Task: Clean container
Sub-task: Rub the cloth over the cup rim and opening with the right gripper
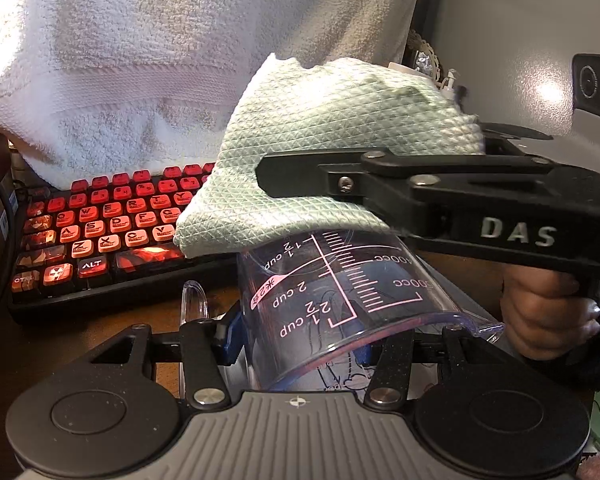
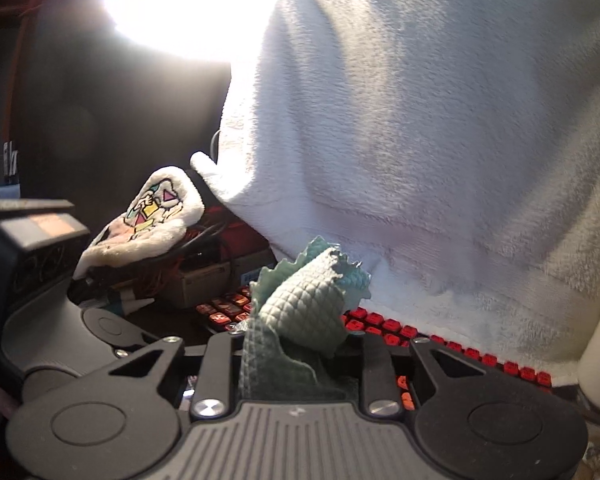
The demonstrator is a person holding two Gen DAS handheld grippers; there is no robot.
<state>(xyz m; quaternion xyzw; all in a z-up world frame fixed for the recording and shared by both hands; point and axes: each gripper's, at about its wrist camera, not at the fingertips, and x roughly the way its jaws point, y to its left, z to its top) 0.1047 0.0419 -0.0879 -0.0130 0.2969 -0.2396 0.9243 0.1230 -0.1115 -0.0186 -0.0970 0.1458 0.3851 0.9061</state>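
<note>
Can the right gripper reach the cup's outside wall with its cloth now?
Probably yes: the right gripper holds the cloth right over the cup, which the left gripper holds, with nothing between them.

**Measuring cup under a green cloth**

A clear plastic measuring cup [image 1: 332,304] with pink cup and cc scales lies tipped, its spouted rim toward the left wrist camera, print upside down. A pale green waffle-weave cloth [image 1: 320,152] drapes over its far end, bunched and creased.

White towel [image 1: 140,60] walls off rear; keyboard [image 1: 112,228] fills desk left of measuring cup [image 1: 340,296].
</note>
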